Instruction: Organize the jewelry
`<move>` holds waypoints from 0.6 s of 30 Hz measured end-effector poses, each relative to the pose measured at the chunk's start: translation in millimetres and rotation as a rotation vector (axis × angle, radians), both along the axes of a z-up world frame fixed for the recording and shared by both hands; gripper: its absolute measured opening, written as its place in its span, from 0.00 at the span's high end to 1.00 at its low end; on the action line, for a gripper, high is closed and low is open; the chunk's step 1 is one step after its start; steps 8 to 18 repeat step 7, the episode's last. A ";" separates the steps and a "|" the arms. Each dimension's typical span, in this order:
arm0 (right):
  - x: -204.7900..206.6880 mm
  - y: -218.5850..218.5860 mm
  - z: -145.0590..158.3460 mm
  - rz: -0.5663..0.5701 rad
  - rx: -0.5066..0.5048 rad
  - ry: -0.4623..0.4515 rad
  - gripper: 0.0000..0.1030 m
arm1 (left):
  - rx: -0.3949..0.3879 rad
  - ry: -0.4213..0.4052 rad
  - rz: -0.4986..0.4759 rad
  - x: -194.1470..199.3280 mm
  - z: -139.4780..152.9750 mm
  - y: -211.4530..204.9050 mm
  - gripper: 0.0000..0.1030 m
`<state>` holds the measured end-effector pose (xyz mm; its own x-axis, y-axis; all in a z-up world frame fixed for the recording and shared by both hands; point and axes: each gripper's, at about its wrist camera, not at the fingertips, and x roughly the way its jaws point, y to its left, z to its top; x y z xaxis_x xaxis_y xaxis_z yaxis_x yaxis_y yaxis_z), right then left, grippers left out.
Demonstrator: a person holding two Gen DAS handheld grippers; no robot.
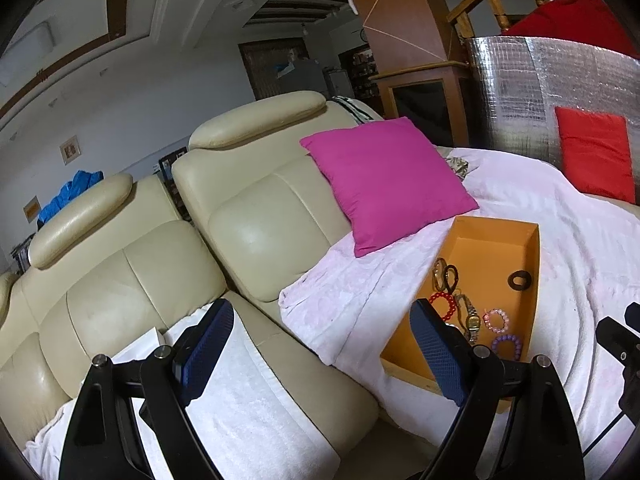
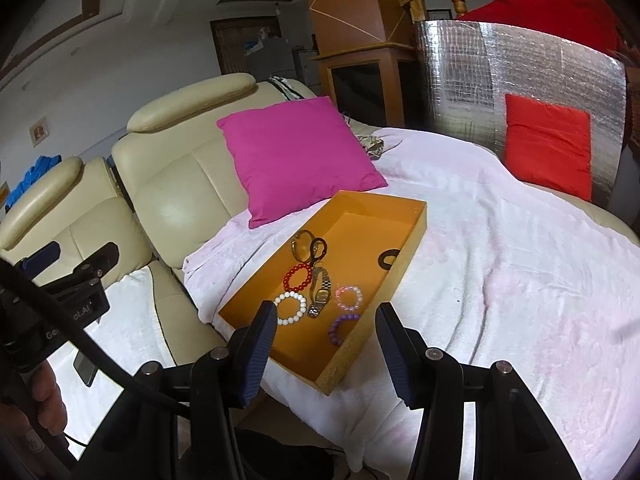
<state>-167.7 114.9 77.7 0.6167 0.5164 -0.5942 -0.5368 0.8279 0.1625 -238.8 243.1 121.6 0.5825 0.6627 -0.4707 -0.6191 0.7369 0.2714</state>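
Fingers on both of your grippers stand spread apart and hold nothing: the right gripper (image 2: 326,344) hovers at the near end of the shallow orange cardboard box (image 2: 404,270), and the left gripper (image 1: 324,348) points mostly at the cream leather sofa (image 1: 256,216), with the box off to its right.

All the jewelry lies inside that box, which rests on the pale pink blanket (image 2: 500,240). The box's long axis runs away from your right gripper and slightly to the right, toward the magenta square cushion (image 2: 296,156).

Nearest your right fingers are the white bead bracelet (image 2: 290,308) just beyond the left finger and the purple bead bracelet (image 2: 342,327) close to the box's right wall. Between and beyond them lies the gold metal wristwatch (image 2: 320,292), its band running roughly along the box's length. The pink bead bracelet (image 2: 349,297) and the red bead bracelet (image 2: 298,277) sit further in, and a dark ring (image 2: 388,259) lies alone against the right wall.

Your right gripper looks the nearer and better aligned one. Judging from this, a short forward and downward reach would meet the purple or white bracelet first.
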 end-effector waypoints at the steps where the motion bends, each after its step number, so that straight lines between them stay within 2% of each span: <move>1: 1.6 -4.1 0.2 -0.006 0.004 0.000 0.47 | 0.003 -0.001 -0.007 2.2 0.7 -2.7 0.13; 4: 7.9 -19.5 2.1 -0.027 0.012 -0.005 0.47 | 0.008 -0.017 -0.052 18.2 6.7 -17.7 0.13; 7: 19.4 -57.2 9.1 -0.084 0.039 -0.035 0.47 | -0.002 -0.020 -0.207 54.6 15.4 -54.4 0.13; 18: 19.4 -57.2 9.1 -0.084 0.039 -0.035 0.47 | -0.002 -0.020 -0.207 54.6 15.4 -54.4 0.13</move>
